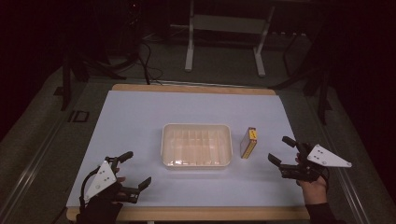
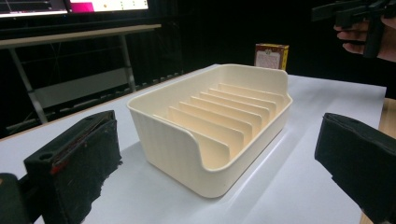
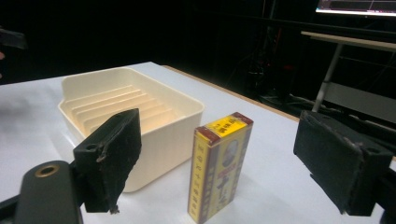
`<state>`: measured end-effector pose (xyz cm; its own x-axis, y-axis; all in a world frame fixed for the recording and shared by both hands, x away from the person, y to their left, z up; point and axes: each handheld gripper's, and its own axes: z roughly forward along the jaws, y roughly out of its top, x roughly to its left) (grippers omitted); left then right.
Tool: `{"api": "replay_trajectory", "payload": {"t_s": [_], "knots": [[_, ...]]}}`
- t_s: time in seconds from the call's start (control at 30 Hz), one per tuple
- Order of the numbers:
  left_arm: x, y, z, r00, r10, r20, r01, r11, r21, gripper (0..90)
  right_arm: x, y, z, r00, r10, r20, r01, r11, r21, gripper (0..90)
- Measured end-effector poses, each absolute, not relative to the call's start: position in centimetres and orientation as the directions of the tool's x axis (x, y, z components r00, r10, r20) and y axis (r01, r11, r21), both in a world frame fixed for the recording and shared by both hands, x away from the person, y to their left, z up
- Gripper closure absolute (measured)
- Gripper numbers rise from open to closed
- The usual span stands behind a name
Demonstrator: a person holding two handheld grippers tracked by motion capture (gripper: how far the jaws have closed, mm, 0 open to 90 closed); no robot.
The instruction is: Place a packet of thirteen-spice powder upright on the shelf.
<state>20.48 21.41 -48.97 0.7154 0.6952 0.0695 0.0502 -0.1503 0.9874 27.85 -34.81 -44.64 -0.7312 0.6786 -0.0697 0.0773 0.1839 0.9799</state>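
A cream plastic tray (image 1: 165, 144) (image 2: 163, 140) (image 3: 173, 126) with several upright dividers sits in the middle of the white mat; nothing lies in it. A small yellow and brown box (image 1: 248, 142) (image 2: 271, 56) (image 3: 219, 168) stands upright just right of the tray. My left gripper (image 1: 138, 171) (image 2: 219, 158) hovers open near the front left of the mat, facing the tray. My right gripper (image 1: 282, 150) (image 3: 215, 158) is open at the right edge, its jaws pointing at the box, which stands between them a little ahead. Nothing is held.
The white mat (image 1: 140, 112) covers a wooden table (image 1: 187, 87). Beyond the far edge stand a metal frame (image 1: 224, 32) and cables (image 1: 144, 60) on a dark floor. The person's other hand and gripper (image 2: 364, 28) appear far right in the left gripper view.
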Motion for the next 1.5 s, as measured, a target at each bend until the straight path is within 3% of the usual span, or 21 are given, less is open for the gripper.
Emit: {"api": "replay_trajectory", "payload": {"t_s": [0.33,0.57,0.8,1.1,1.5], "knots": [[20.2,21.3,-49.1,0.711,0.699,0.079,0.055,-0.167,0.984,0.3,28.4,-35.6,-44.2,-0.709,0.704,-0.022,0.140,0.171,0.975,14.9],[19.8,21.8,-49.1,0.691,0.715,0.103,0.054,-0.192,0.980,0.3,28.8,-36.0,-43.2,-0.752,0.659,-0.018,0.174,0.225,0.959,13.8],[19.6,22.1,-49.0,0.675,0.731,0.099,0.057,-0.185,0.981,0.3,29.4,-36.1,-42.8,-0.851,0.523,-0.034,0.162,0.324,0.932,13.6],[19.7,21.7,-49.2,0.686,0.719,0.106,0.063,-0.204,0.977,0.3,30.6,-35.7,-42.0,-0.898,0.439,-0.025,0.179,0.417,0.891,13.7],[19.6,21.6,-49.2,0.694,0.712,0.107,0.067,-0.212,0.975,0.3,31.0,-33.9,-41.4,-0.961,0.272,-0.048,0.144,0.642,0.753,13.8]]}}
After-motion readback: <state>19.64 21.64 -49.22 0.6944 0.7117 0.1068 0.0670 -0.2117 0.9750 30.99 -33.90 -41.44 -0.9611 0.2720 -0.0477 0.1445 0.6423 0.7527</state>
